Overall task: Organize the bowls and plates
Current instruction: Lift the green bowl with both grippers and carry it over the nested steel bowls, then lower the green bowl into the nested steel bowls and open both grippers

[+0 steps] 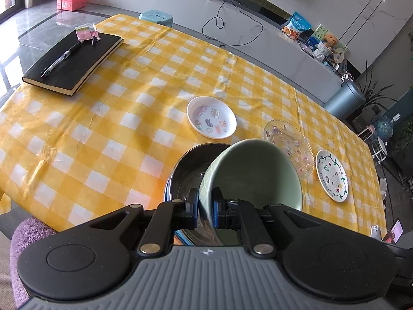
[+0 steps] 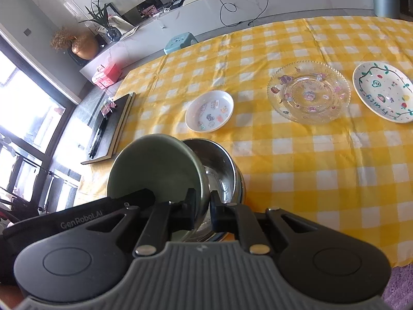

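Observation:
A pale green bowl [image 1: 255, 173] is held tilted over a steel bowl [image 1: 188, 170] near the table's front edge. My left gripper [image 1: 205, 201] is shut on the green bowl's rim. My right gripper [image 2: 204, 204] is shut on the opposite rim of the same green bowl [image 2: 155, 165], above the steel bowl [image 2: 222, 165]. The left gripper's body shows at the left in the right wrist view. A small white sticker dish [image 1: 211, 117] [image 2: 209, 111], a clear glass plate [image 1: 291, 144] [image 2: 308, 91] and a white painted plate [image 1: 331, 175] [image 2: 384, 91] lie flat on the yellow checked cloth.
A black notebook [image 1: 74, 62] with a pen [image 1: 62, 59] and a small pink packet lies at the table's far left corner. A blue stool [image 1: 156, 16] stands beyond the far edge. A grey bin [image 1: 344, 99] stands to the right of the table.

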Demonstrator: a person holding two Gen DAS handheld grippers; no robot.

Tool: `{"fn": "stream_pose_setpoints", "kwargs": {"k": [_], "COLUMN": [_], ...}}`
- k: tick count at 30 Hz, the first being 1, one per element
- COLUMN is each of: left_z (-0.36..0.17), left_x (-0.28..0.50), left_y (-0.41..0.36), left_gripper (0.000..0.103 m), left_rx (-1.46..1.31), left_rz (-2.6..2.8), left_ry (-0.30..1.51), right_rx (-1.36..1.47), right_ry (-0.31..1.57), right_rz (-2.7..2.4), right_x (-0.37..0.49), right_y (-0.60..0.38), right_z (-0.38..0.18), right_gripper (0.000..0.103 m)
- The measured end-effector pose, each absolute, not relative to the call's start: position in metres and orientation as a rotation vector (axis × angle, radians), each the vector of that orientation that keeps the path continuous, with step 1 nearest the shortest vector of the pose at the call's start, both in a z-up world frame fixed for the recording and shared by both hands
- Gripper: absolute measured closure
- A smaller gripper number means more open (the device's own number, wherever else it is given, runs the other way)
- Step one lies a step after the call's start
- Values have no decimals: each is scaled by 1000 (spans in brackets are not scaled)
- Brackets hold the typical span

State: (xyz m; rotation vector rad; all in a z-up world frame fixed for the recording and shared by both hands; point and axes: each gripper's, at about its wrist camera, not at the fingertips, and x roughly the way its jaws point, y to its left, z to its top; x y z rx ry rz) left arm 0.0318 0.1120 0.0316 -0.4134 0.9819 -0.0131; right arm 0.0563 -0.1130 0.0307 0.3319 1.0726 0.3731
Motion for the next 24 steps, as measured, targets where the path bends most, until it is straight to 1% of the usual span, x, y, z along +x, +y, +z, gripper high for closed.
{"fn": "stream_pose_setpoints", "kwargs": {"k": [13, 24], "left_z": [19, 17], "left_x": [41, 46], "left_y": [102, 96], "left_gripper": [92, 92], "left_rx": [-293, -194], "left_rz": [14, 21], "left_ry": [1038, 1041], "right_rx": [166, 122], "right_ry": [1060, 1057], "right_rz": [369, 382], "right_x": [61, 65], "right_y": [-100, -94], "right_z": [21, 15], "right_gripper": [97, 98]}}
